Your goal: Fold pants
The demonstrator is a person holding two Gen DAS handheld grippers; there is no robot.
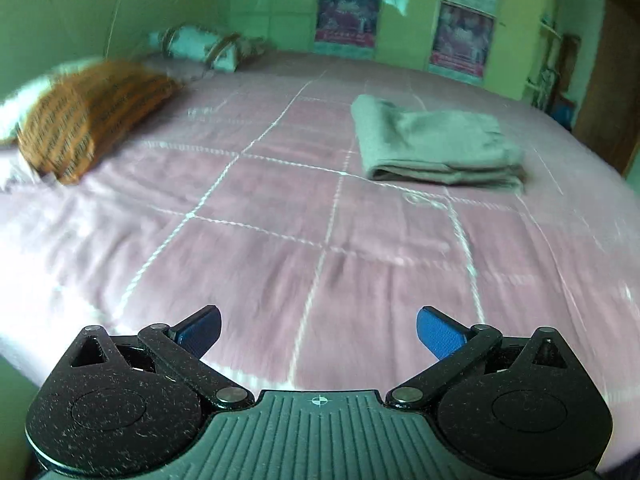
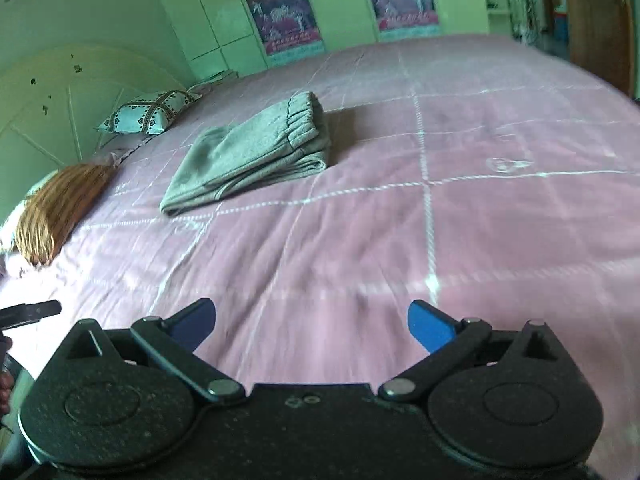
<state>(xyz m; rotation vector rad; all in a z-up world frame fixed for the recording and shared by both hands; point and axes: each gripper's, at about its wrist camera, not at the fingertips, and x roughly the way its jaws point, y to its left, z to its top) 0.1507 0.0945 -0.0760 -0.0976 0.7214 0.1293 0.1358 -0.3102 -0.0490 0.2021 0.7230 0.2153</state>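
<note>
Blue pads sit on the tips of both tools. The left gripper [image 1: 319, 334] has its jaws spread wide and holds nothing. The right gripper [image 2: 312, 326] is spread wide too, and it is also holding nothing. Both hang over the near edge of the bed, above the pink bedspread [image 1: 260, 208] with its thin white lines that make big squares.

Farther in, toward the middle of the bed, lie the grey pants [image 1: 436, 146]. They are folded into a neat flat stack, with the stretchy waistband [image 2: 300, 114] on top. The pants rest on the bedspread, well apart from both grippers.

By the head edge of the bed lies an orange striped pillow [image 1: 88, 116]. Past it, nearer the far corner, is a small pale blue patterned pillow [image 2: 154, 114]. A light green headboard [image 2: 60, 108] stands behind the pillows.

At the far side of the bed is a green wardrobe [image 2: 208, 12] with pink and purple posters [image 1: 347, 14] stuck on it.
</note>
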